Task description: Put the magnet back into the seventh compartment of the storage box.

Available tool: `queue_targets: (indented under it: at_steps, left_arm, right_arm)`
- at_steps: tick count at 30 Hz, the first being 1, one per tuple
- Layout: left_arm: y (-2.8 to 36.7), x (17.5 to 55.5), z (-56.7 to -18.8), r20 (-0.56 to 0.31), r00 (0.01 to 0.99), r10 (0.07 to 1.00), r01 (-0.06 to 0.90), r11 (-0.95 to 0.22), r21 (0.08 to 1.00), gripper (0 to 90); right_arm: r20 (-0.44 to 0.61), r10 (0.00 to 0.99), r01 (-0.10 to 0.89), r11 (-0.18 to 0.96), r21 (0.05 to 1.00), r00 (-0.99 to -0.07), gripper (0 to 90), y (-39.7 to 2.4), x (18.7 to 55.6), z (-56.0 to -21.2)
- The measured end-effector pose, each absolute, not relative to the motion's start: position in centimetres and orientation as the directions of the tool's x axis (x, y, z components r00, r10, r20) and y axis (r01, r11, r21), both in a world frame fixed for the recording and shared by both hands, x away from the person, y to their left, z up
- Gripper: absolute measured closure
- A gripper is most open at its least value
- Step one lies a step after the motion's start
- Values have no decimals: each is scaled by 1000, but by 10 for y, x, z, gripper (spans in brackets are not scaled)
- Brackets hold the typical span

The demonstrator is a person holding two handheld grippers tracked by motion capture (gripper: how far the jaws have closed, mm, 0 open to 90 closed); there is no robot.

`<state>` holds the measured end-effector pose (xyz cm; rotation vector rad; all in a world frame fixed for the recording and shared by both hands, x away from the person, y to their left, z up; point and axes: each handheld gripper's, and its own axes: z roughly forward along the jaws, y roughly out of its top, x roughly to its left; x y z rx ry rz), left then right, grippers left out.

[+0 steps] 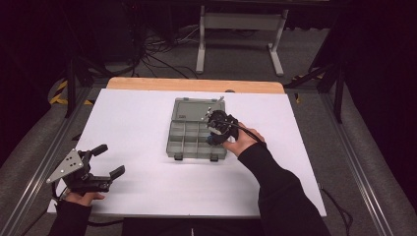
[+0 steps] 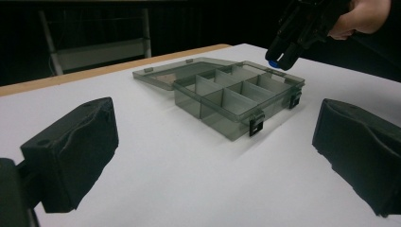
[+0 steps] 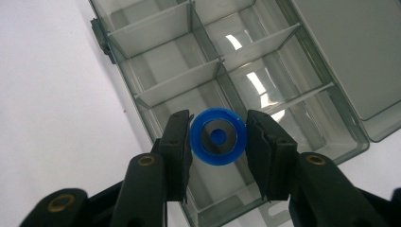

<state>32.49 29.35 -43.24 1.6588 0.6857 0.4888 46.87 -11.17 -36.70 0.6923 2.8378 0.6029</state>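
A grey see-through compartment box point(image 1: 170, 141) lies open mid-table, its lid point(image 1: 192, 108) flat behind it. My right gripper point(image 1: 214, 137) hangs over the box's right front compartments, shut on a small blue round part point(image 3: 218, 150) with a metallic centre. In the right gripper view my right gripper point(image 3: 218, 137) pinches the part from both sides above the dividers point(image 3: 175, 85). From the left gripper view the box point(image 2: 227, 120) is ahead, and the blue part point(image 2: 273, 63) peeks under the right gripper point(image 2: 283, 56). My left gripper point(image 1: 112, 160) rests at the table's front left, open and empty.
The white table top point(image 1: 137, 123) has a wooden strip point(image 1: 196, 84) along its far edge. Metal rails point(image 1: 39, 162) run along both sides. A white frame stand point(image 1: 241, 29) and cables lie on the floor beyond. My left gripper point(image 2: 215, 161) has bare white surface between its jaws.
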Motion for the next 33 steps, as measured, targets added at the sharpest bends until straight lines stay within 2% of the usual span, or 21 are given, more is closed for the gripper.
queue_targets:
  at_steps: [18, 29, 33]
  left_arm:
    - [294, 325, -433, -57, 736, 674, 175, -109, 979, 15]
    - [294, 325, -433, -55, 737, 674, 174, -110, 979, 15]
    - [294, 325, -432, -59, 737, 673, 178, -109, 978, 15]
  right_arm:
    - [-34, 468, 422, 824, 377, -883, 622, -102, 477, -386]
    - [-39, 463, 412, 822, 392, -886, 626, -101, 475, -384]
    - [-46, 459, 402, 818, 412, -887, 593, -103, 472, -380]
